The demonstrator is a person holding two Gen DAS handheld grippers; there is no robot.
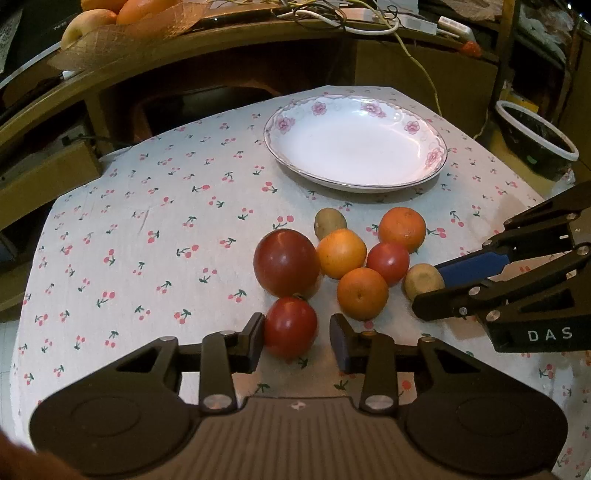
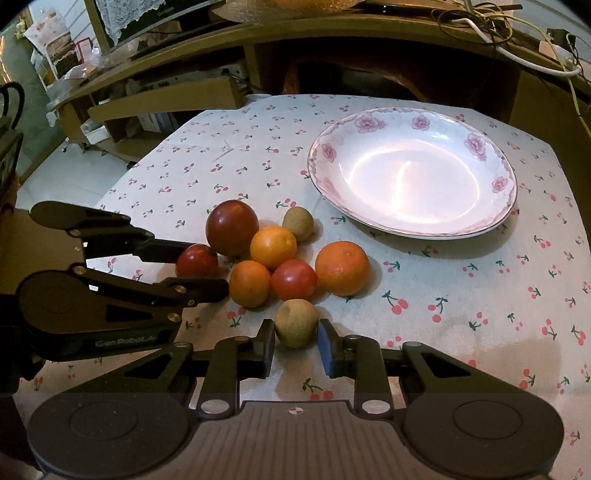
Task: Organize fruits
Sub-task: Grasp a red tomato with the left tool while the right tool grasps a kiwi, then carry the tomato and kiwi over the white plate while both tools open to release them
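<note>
A cluster of fruit lies on the cherry-print cloth in front of a white flowered plate [image 1: 354, 184] [image 2: 406, 232]. My left gripper [image 1: 297, 332] [image 2: 203, 267] is shut on the small red tomato [image 1: 290, 326] [image 2: 195, 262] at the near left of the cluster. My right gripper [image 2: 295, 341] [image 1: 424, 284] is shut on a brown kiwi [image 2: 295, 323] [image 1: 423, 282] at the cluster's other side. Between them sit a large dark red fruit [image 1: 286, 262], three oranges, including the biggest [image 2: 341, 267], another red tomato [image 1: 388, 258] and a second kiwi [image 1: 330, 221]. The plate holds nothing.
A wooden desk with tangled cables [image 1: 351, 18] stands behind the table. A basket of fruit [image 1: 110, 22] sits on it at the back left. A dark white-rimmed bin [image 1: 535, 144] stands off the table's right side. Bare cloth [image 1: 147, 240] spreads left of the fruit.
</note>
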